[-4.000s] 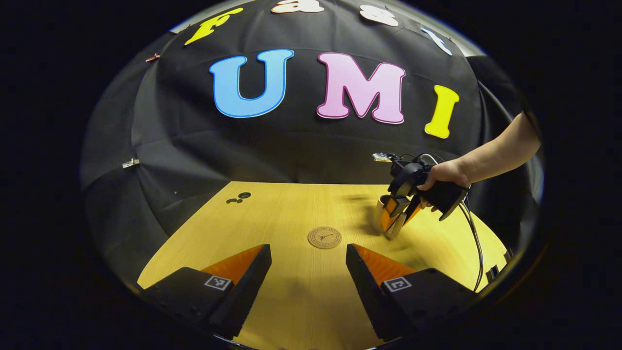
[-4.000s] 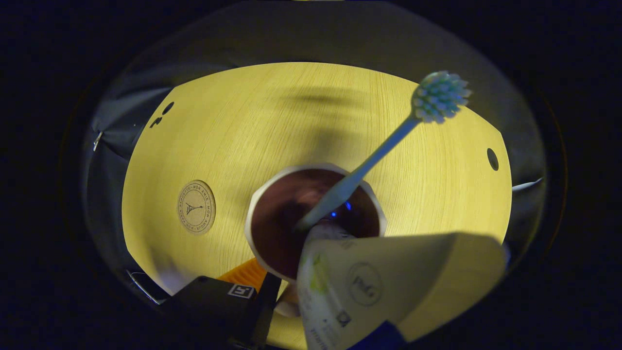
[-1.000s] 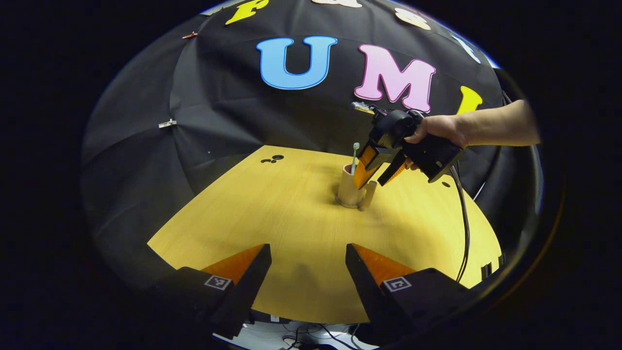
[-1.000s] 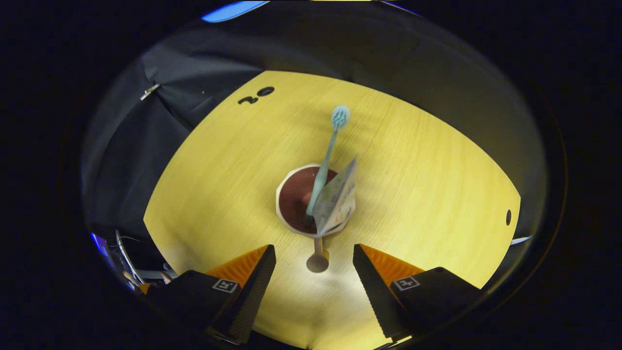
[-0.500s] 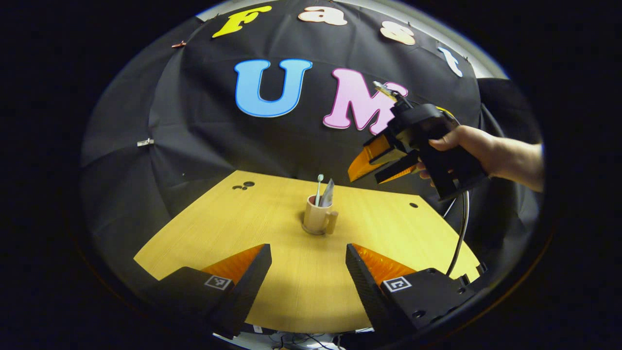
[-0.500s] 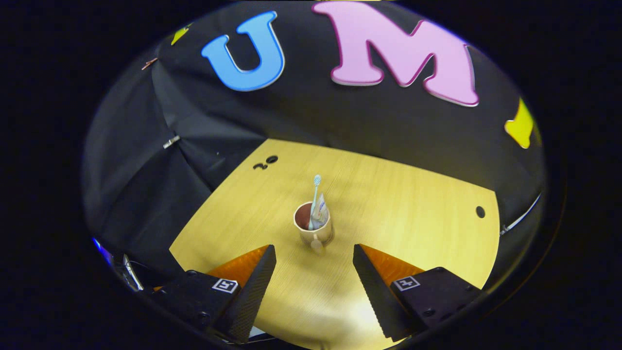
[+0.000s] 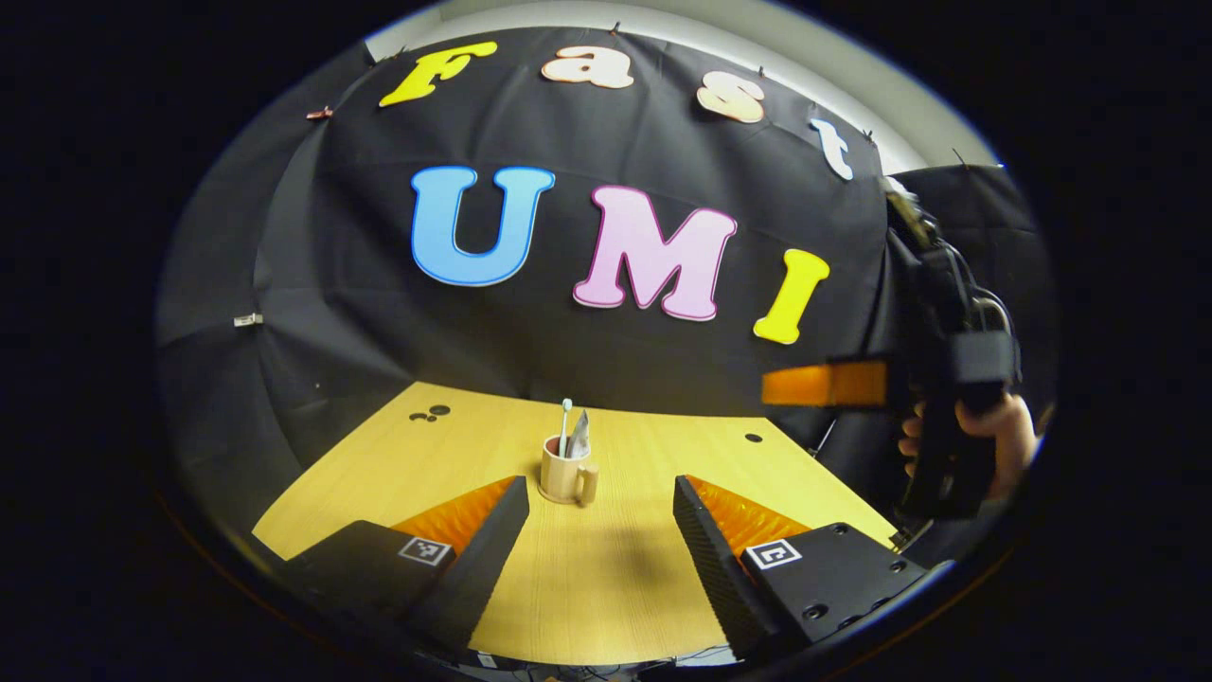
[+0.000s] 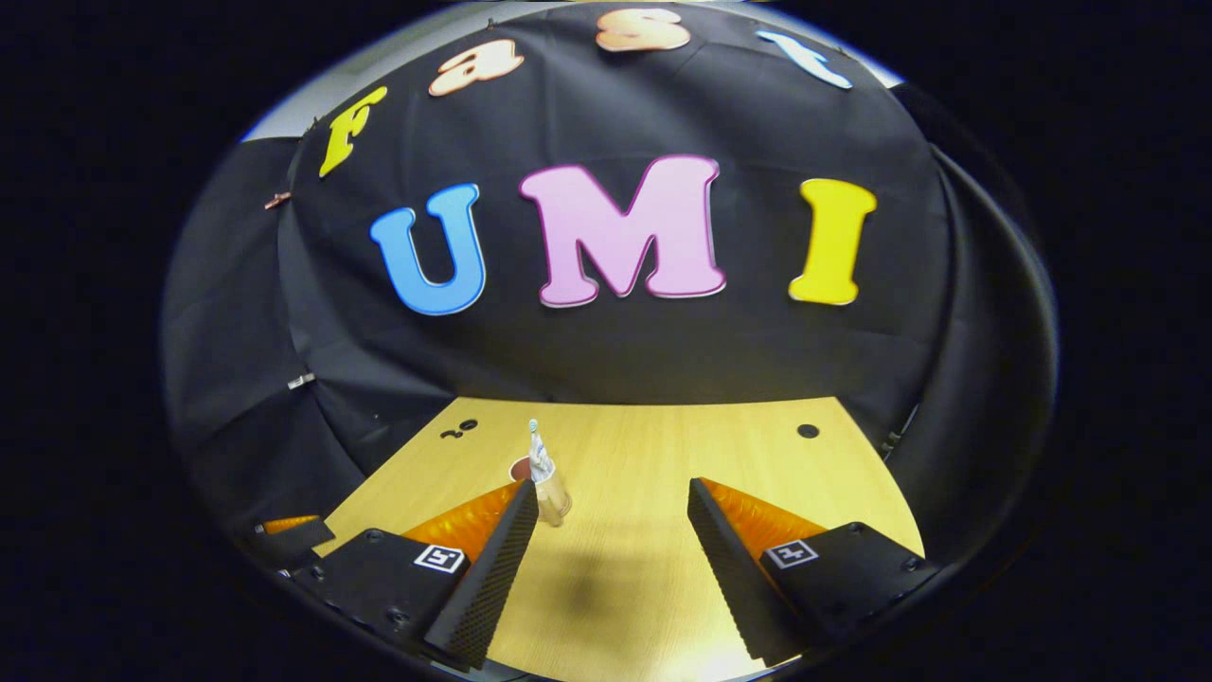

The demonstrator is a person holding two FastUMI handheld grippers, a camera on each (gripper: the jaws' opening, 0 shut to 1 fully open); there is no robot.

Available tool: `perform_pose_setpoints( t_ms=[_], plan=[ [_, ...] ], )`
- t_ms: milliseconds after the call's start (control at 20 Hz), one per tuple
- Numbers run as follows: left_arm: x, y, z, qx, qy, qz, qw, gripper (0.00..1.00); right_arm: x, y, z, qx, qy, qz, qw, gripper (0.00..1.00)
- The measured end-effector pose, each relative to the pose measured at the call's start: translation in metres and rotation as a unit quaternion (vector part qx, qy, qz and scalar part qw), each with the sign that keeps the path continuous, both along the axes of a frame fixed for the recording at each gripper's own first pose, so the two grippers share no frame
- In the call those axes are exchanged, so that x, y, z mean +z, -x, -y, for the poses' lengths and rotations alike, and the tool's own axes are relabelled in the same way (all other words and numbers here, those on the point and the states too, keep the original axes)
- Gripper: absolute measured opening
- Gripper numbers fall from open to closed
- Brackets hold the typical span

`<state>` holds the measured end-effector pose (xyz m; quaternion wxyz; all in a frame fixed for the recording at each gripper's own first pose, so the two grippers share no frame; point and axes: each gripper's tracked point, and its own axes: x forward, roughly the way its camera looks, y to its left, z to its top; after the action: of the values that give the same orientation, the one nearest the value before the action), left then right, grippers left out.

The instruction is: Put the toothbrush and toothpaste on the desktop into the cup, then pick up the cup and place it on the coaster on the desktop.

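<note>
A tan cup [image 7: 564, 481] with a handle stands upright mid-desk, a toothbrush [image 7: 565, 419] and a toothpaste tube [image 7: 579, 437] sticking out of it. My left gripper [image 7: 601, 530] is open and empty, well short of the cup. In the right gripper view the cup [image 8: 552, 496] sits just past my left finger, partly hidden by it, with the toothbrush [image 8: 533, 432] and toothpaste tube [image 8: 542, 463] rising above. My right gripper [image 8: 613, 545] is open and empty. In the left gripper view a hand [image 7: 994, 445] holds the right gripper [image 7: 772, 386] side-on, high at the right, far from the cup.
The wooden desk [image 7: 625, 587] has small dark holes at its back left [image 7: 431, 414] and back right [image 7: 753, 438]. Black cloth closes in the back and sides. Part of the left gripper [image 8: 284, 532] shows at the lower left of the right gripper view.
The right gripper, earlier shut on the cup, has let it go, then lifted and drawn back to the right. Both cameras have pulled away, so the cup looks smaller.
</note>
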<state>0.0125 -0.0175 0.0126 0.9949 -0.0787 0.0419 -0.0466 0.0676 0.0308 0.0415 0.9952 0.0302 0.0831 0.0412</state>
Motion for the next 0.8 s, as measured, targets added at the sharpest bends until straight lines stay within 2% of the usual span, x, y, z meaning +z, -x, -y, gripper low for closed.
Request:
perform_pose_setpoints(
  t_ms=[150, 300, 500, 600, 700, 800],
  plan=[
    [0.021, 0.016, -0.003, 0.028, 0.005, 0.036, 0.999, 0.97, -0.002, 0.045, 0.009, -0.027, -0.001, 0.035, 0.999, 0.98],
    [0.028, 0.029, -0.002, 0.04, -0.027, 0.057, 0.997, 0.97, -0.014, 0.08, 0.004, -0.031, 0.011, 0.046, 0.998, 0.98],
    [0.019, 0.053, 0.017, 0.006, -0.023, 0.064, 0.998, 0.97, -0.039, 0.109, -0.006, -0.032, 0.021, 0.037, 0.999, 0.98],
    [0.016, 0.065, 0.017, 0.001, -0.049, 0.067, 0.997, 0.97, -0.043, 0.116, 0.0, -0.046, 0.029, 0.032, 0.998, 0.98],
    [0.013, 0.073, 0.016, -0.001, -0.067, 0.073, 0.995, 0.97, -0.047, 0.116, 0.001, -0.049, 0.012, 0.021, 0.998, 0.98],
    [0.011, 0.075, 0.017, -0.007, -0.064, 0.07, 0.995, 0.97, -0.05, 0.122, -0.011, -0.038, 0.003, 0.019, 0.999, 0.98]
  ],
)
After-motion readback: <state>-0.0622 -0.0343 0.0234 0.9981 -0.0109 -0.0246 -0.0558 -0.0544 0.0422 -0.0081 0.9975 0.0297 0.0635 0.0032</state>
